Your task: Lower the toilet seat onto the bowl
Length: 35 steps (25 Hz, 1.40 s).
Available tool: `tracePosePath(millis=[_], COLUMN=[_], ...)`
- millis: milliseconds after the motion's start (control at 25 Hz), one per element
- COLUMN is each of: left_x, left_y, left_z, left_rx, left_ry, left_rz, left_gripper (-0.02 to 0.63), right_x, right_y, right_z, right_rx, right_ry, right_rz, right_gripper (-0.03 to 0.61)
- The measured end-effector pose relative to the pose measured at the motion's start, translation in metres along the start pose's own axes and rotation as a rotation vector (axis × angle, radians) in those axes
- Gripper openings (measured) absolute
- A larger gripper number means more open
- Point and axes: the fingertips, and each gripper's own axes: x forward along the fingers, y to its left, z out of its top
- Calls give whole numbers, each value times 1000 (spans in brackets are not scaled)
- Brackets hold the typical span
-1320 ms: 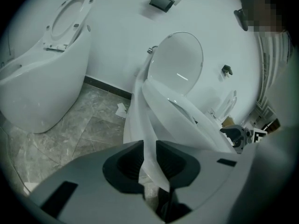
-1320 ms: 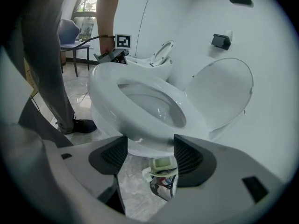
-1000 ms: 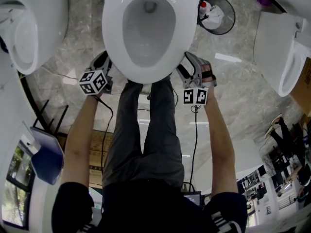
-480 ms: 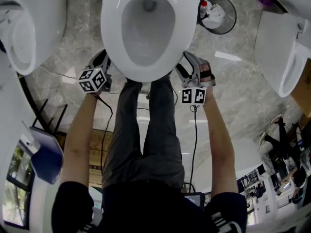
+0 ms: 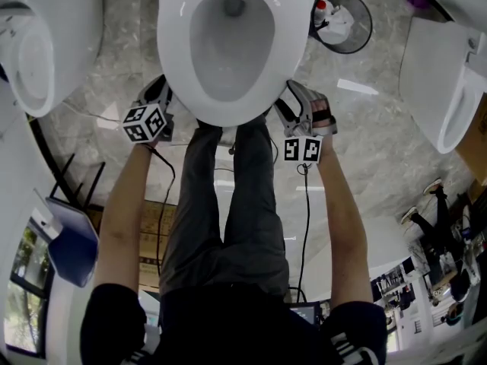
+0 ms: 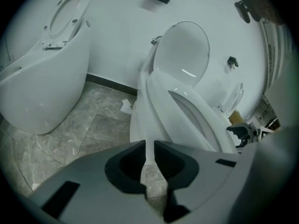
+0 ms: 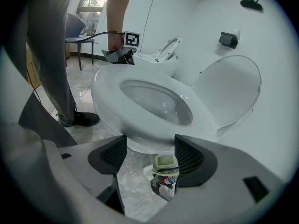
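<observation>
three toilets stand on the floor; the middle toilet [image 5: 232, 48] has its one seat [image 5: 176, 29] lying flat on the bowl, its lid [image 7: 229, 90] upright behind

two claws flank that toilet's front rim: the left claw [image 5: 161, 91] narrow, just closing with nothing pinched, the right claw [image 5: 294, 97] wide and empty

one bin [image 5: 346, 23] is behind the toilet's right side

This looks like a sanitary-ware showroom, not a home bathroom. Three white toilets stand in the open with no partitions between them: the middle toilet [image 5: 232, 44], a left toilet [image 5: 46, 44] and a right toilet [image 5: 445, 90], all on one grey marble floor [image 5: 365, 150]. A waste bin [image 5: 342, 23] sits at the far side, a blue chair [image 5: 72, 245] stands near left, and a cable [image 5: 307, 204] trails across the floor.
</observation>
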Motion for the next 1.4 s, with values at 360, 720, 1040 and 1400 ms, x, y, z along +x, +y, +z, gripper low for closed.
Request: tracePosePath(millis=[360,720,1040,1400], left_x=[6,9,9,-13], left_y=[4,9,8,10], left_z=[2,4,5,17], left_rx=[14,-7,10,75], left_ry=[-5,-16,-12,-37], left_rz=[27,30,35,62], left_gripper=[72,71,72,72], right_x=[7,9,8,3], right_y=[4,6,4,4], right_z=[-8,-7,-10,-12], right_rx=[-13,-12,-20,43], right_ry=[13,3,-3,14], right_rz=[1,-3,-9,19], right_gripper=[333,333,333,317])
